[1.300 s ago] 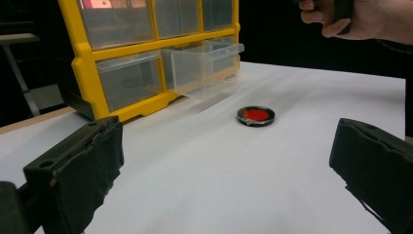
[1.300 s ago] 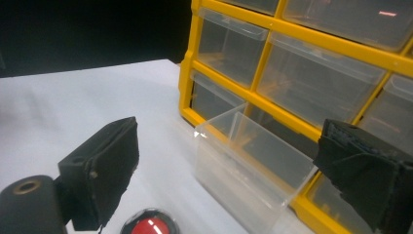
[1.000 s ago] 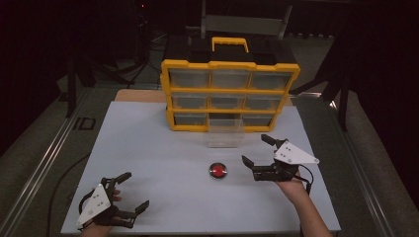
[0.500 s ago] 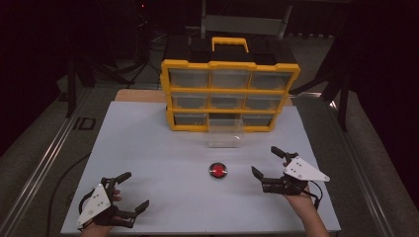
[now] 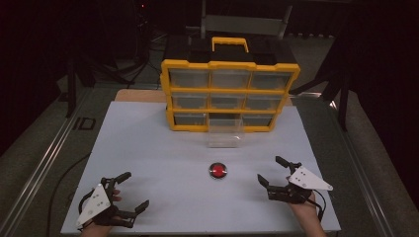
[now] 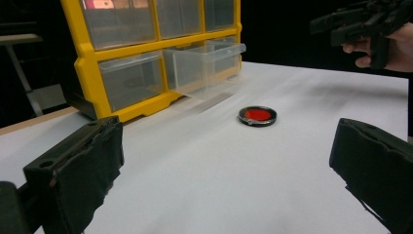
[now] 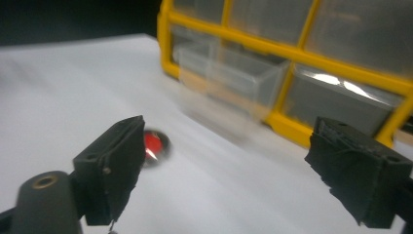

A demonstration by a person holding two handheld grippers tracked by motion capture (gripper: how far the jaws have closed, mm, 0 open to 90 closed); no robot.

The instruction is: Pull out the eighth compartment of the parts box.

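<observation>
Both my grippers stand with jaws wide and nothing between them. One small round disc (image 5: 218,171) lies flat on the white table (image 5: 148,148), ahead of my right gripper (image 5: 273,171) and apart from it; along that gripper's jaws it sits just past the left one, partly hidden behind it. Those jaws have just been closing slightly. From my left gripper (image 5: 133,190) the disc lies well beyond, between the jaws' lines. It has a red centre and a dark rim.
</observation>
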